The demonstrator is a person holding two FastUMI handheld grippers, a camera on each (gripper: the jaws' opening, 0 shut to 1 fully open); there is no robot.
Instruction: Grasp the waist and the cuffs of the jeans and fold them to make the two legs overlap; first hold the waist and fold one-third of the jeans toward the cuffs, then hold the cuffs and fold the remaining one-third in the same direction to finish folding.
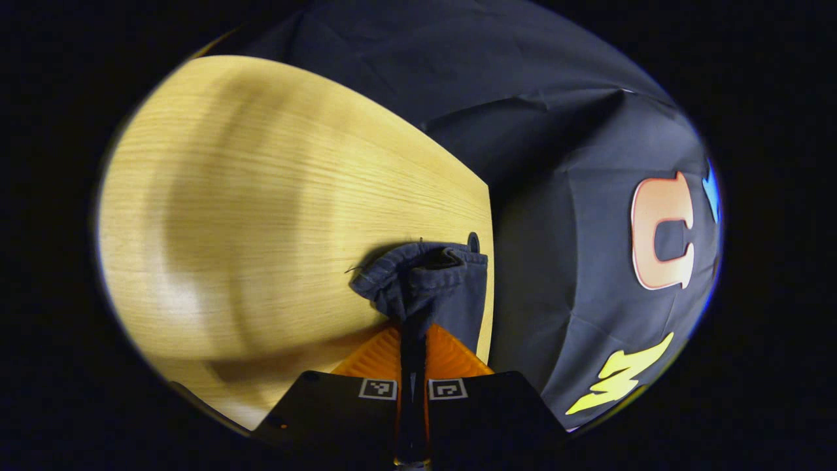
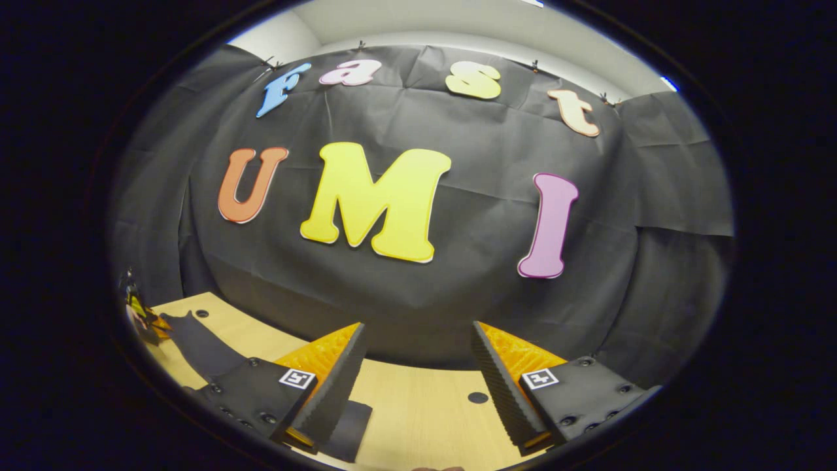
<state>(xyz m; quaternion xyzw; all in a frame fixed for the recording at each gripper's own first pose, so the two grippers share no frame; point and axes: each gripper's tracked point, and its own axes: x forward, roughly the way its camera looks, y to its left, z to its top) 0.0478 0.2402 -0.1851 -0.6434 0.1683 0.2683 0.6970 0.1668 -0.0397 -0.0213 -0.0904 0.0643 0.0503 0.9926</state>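
In the left gripper view, my left gripper [image 1: 412, 350] is shut on a bunched, hemmed end of the dark blue jeans [image 1: 425, 278], which rests on the wooden table [image 1: 261, 196] near its right edge. In the right gripper view, my right gripper [image 2: 418, 386] is open above the table [image 2: 418, 409], with nothing between its fingers. A dark strip of the jeans [image 2: 199, 350] runs from the far left, where the other gripper [image 2: 140, 314] holds its end, down under my left finger [image 2: 330, 383]. More dark cloth [image 2: 350, 424] shows below that finger.
The table's edge [image 1: 489, 261] lies just right of the held cloth, with the black booth wall [image 1: 575, 196] beyond it. A small round hole [image 1: 473, 242] sits by that edge. Another hole [image 2: 478, 397] shows between the right gripper's fingers.
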